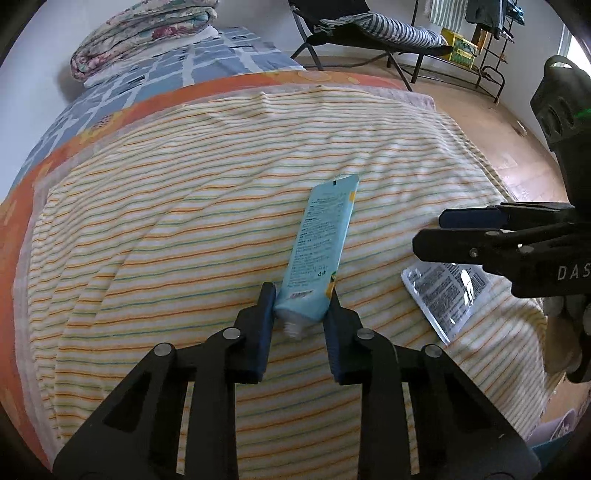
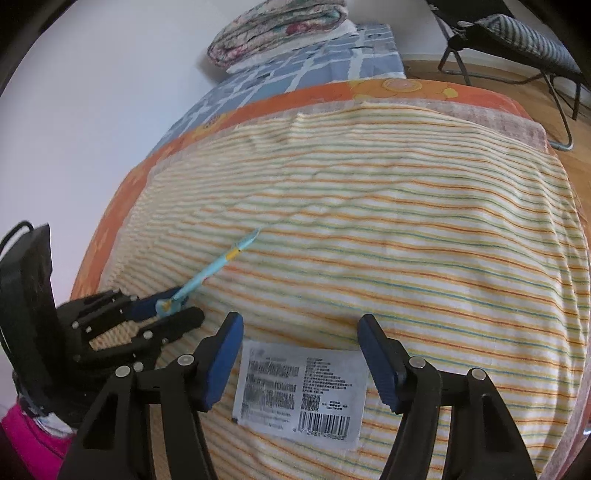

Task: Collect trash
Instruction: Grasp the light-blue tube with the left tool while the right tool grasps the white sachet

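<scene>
My left gripper [image 1: 301, 295] is shut on the cap end of a light blue squeezed tube [image 1: 319, 251] and holds it just above the striped blanket [image 1: 184, 221]. In the right wrist view the tube [image 2: 210, 267] shows edge-on, sticking out of the left gripper [image 2: 173, 308]. A flat white sachet with black print and a barcode [image 2: 301, 391] lies on the blanket near its front edge. My right gripper [image 2: 299, 336] is open, its jaws wide apart on either side of the sachet's far edge, above it. The sachet [image 1: 443, 295] also shows in the left wrist view under the right gripper [image 1: 432, 232].
The striped blanket [image 2: 406, 221] covers a bed with an orange sheet [image 2: 406, 88] and a blue patterned cover [image 1: 192, 66]. A folded floral quilt [image 1: 144, 33] lies at the far end. A black folding chair [image 1: 369, 33] and a metal rack [image 1: 491, 55] stand on the wooden floor beyond.
</scene>
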Demonstrator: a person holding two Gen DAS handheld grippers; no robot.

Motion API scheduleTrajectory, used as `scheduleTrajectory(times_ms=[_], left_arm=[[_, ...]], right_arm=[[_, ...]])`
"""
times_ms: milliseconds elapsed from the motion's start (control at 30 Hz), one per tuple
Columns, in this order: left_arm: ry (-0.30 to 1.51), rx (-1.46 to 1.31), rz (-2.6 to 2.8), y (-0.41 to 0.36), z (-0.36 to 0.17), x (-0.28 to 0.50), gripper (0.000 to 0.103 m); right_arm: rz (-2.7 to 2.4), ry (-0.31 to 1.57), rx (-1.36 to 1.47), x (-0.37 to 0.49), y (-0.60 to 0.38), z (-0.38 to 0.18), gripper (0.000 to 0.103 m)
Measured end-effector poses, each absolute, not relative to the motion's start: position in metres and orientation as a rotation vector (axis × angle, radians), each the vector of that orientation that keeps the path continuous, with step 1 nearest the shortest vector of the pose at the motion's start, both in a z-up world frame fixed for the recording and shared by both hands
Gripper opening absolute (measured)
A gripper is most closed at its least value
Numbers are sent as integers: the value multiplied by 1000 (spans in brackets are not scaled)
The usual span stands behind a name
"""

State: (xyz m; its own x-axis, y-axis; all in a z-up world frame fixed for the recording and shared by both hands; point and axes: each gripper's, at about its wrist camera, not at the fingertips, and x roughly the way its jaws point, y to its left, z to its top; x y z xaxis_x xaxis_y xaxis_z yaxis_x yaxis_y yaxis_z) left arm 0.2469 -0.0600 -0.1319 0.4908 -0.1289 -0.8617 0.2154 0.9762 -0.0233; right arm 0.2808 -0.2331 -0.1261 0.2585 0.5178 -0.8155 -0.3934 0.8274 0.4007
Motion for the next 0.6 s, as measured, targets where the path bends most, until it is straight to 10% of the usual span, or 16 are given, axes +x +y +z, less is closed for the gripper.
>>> scheduleTrajectory(times_ms=[600], left_arm=[[1047, 148, -158, -37, -129, 209, 24]], right_arm=[[564, 1144, -303, 218, -189, -129, 74]])
